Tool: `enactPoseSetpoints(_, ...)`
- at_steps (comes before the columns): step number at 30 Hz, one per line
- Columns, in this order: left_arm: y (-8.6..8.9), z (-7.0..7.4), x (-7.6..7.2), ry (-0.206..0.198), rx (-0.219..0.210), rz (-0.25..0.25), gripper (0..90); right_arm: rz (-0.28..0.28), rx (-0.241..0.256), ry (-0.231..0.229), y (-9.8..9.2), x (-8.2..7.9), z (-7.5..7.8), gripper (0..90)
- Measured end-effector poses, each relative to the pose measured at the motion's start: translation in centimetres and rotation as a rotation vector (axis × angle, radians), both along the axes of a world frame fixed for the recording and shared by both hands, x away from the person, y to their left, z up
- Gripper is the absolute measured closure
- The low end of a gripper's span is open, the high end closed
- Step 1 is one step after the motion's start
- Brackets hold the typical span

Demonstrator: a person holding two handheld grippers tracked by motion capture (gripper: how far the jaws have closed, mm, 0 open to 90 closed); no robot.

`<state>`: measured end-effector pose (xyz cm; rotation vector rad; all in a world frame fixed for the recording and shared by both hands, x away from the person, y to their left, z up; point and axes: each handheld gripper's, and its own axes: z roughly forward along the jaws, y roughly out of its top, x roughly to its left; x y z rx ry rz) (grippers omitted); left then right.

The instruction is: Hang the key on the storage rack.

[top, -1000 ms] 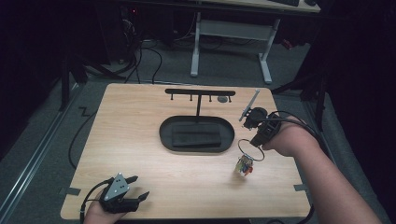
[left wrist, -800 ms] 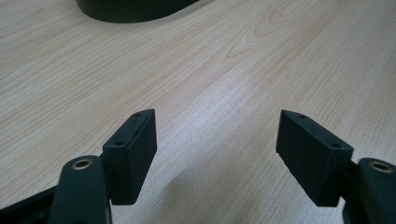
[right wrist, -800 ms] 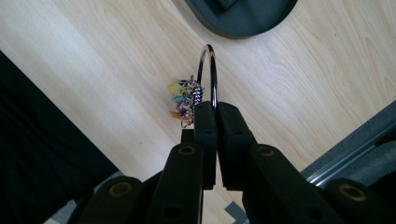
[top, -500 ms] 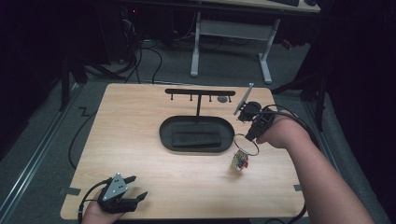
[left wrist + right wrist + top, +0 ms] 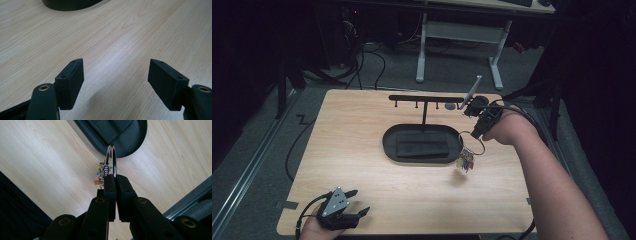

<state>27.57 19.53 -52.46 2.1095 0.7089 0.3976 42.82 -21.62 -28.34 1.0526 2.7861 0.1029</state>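
Observation:
My right gripper (image 5: 477, 131) is shut on a metal ring (image 5: 472, 144) that carries a bunch of small coloured charms (image 5: 465, 161), held in the air just right of the black oval stand base (image 5: 422, 145). In the right gripper view the ring (image 5: 111, 160) stands edge-on between the closed jaws, the charms (image 5: 102, 173) dangling below it over the wood. The stand's black crossbar (image 5: 424, 98) with small hooks rises behind the base. My left gripper (image 5: 354, 202) rests open at the table's front left corner; its fingers (image 5: 71, 82) are spread wide over bare wood.
The wooden table (image 5: 362, 125) has its near edge right by my left hand. A thin grey rod (image 5: 472, 91) sticks up from my right gripper near the crossbar's right end. A white desk frame (image 5: 457, 35) stands on the floor beyond the table.
My right gripper has lifted the ring and charms off the table and carried them left and up toward the stand. The left gripper has stayed put.

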Motion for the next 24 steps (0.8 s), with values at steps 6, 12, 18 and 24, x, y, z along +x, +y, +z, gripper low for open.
enactPoseSetpoints(6,0.4,-0.2,-0.4,-0.003,0.021,0.010,29.6,-0.015,0.010,-0.017,0.3,2.3,0.3,88.0)
enactPoseSetpoints(12,1.1,0.1,-0.4,-0.008,0.004,0.039,29.6,-0.027,0.038,-0.053,0.6,4.6,0.5,88.0)
enactPoseSetpoints(18,1.2,0.2,-0.7,-0.016,0.013,0.039,29.6,-0.056,0.031,-0.053,0.6,6.9,-0.3,88.0)
enactPoseSetpoints(24,1.2,0.0,-0.7,-0.008,0.012,0.037,29.6,-0.078,0.032,-0.059,0.8,8.8,-0.6,88.0)
